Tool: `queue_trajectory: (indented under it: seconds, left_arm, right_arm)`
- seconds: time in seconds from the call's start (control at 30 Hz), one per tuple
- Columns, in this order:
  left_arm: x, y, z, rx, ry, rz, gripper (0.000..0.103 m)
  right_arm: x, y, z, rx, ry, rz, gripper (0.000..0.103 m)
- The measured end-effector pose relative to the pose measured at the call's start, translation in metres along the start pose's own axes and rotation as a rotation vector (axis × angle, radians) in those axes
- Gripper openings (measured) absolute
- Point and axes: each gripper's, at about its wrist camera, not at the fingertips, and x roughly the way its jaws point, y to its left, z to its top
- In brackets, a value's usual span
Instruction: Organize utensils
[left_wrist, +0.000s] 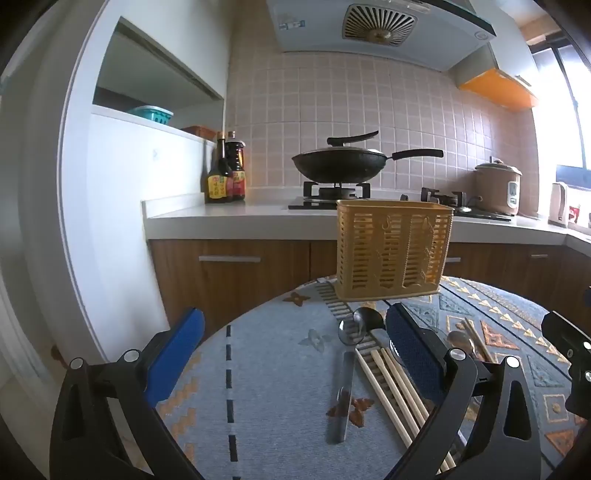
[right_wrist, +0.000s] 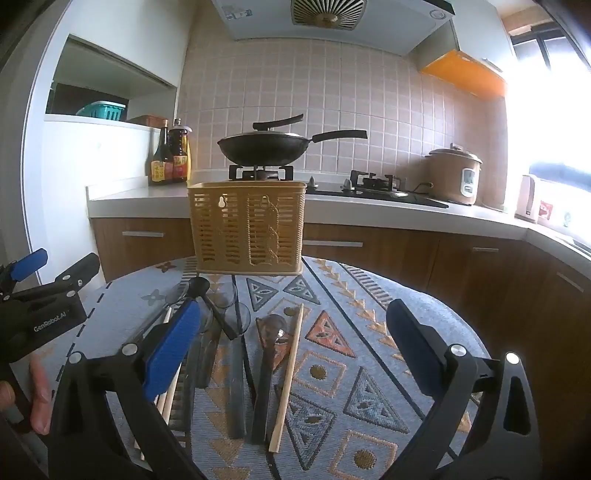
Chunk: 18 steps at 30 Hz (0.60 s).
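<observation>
A yellow slatted utensil basket (left_wrist: 393, 251) (right_wrist: 247, 229) stands upright at the far edge of the round table, with nothing visible inside it. In front of it lie several spoons (left_wrist: 351, 332) (right_wrist: 269, 332) and loose wooden chopsticks (left_wrist: 391, 387) (right_wrist: 288, 376), spread flat on the patterned cloth. My left gripper (left_wrist: 295, 350) is open above the near left part of the table; a grey-handled spoon lies between its fingers and its right finger hides part of the chopsticks. My right gripper (right_wrist: 293, 345) hovers open over the spoons and one chopstick, holding nothing. The left gripper (right_wrist: 44, 295) also shows at the right view's left edge.
The blue patterned tablecloth (right_wrist: 369, 332) covers the table. Beyond it runs a kitchen counter (right_wrist: 122, 195) with a black wok (right_wrist: 266, 147) on the stove, sauce bottles (right_wrist: 170, 158), a rice cooker (right_wrist: 456, 177) and a kettle (right_wrist: 528, 199). A person's hand (right_wrist: 37, 391) holds the left gripper.
</observation>
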Motion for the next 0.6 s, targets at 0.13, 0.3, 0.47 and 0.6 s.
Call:
queue_trajectory:
  seconds: [0.13,0.3,0.47,0.6]
  left_arm:
    - [0.0005,0.0007,0.0000,-0.003,0.000,-0.002,0.096]
    - [0.0012,0.0011,0.0007,-0.004,0.002,-0.002,0.096]
    - [-0.0002,0.0039,-0.0001,-0.005,0.002,-0.003,0.096]
    - [0.0009,0.0028,-0.0007,-0.005,0.002,-0.003,0.096]
  right_arm:
    - [-0.0004,0.0014,-0.0002,-0.010,-0.001,0.005,0.097]
    - [-0.0019,0.0098,-0.0001,-0.031,-0.012,-0.001,0.097]
    - [-0.0062,0.0077,-0.0003,-0.029,-0.028,-0.002,0.097]
    - [-0.0023,0.0032,-0.0005,-0.025,-0.024,0.000,0.097]
